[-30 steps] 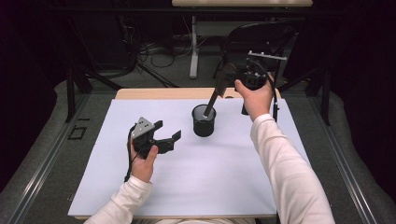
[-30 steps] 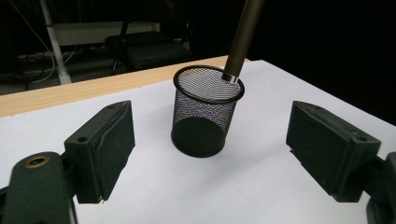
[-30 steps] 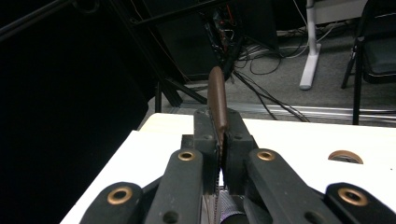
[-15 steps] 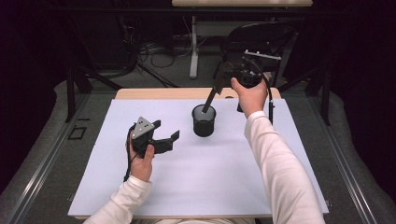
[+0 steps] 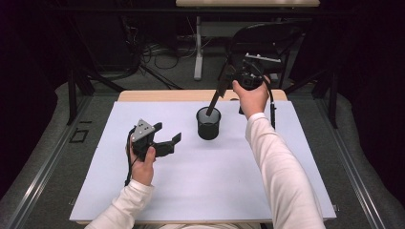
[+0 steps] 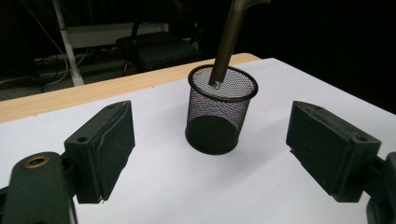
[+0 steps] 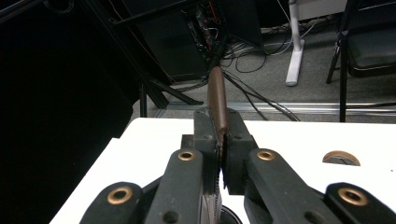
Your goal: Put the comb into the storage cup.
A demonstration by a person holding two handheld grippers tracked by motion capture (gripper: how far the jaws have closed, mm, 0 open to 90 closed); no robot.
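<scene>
The brown rod [image 6: 232, 39] is what I am working with: a slim, dark brown stick, possibly a pen or a handle, slanting down so that its lower end sits just inside the rim of the black mesh cup [image 5: 208, 123]. In the left gripper view that lower end, with a small square mark on it, hangs near the back wall of the cup [image 6: 219, 112], above the floor of it as far as I can tell. I hold it tilted because my hand comes in from behind and to the right, and the slant lets the tip clear the rim while the gripper stays off the mesh.

My right gripper [image 7: 220, 154] is clamped tight on the upper part of the rod [image 7: 217, 100], pads pressed flat on both sides, with a length of it sticking out beyond the jaws. Gripping high leaves the long lower part free to go into the cup. In the high view this gripper [image 5: 229, 78] sits above and beyond the cup, over the far edge of the tabletop [image 5: 191, 191].

My left gripper [image 5: 165, 143] rests low on the white sheet, well apart from the cup, jaws spread wide with nothing between them. It faces the cup squarely, so I judge it is parked there ready to steady the light cup if the rod tips it.

The cup stands upright near the middle of the far half, in easy reach of both hands.
</scene>
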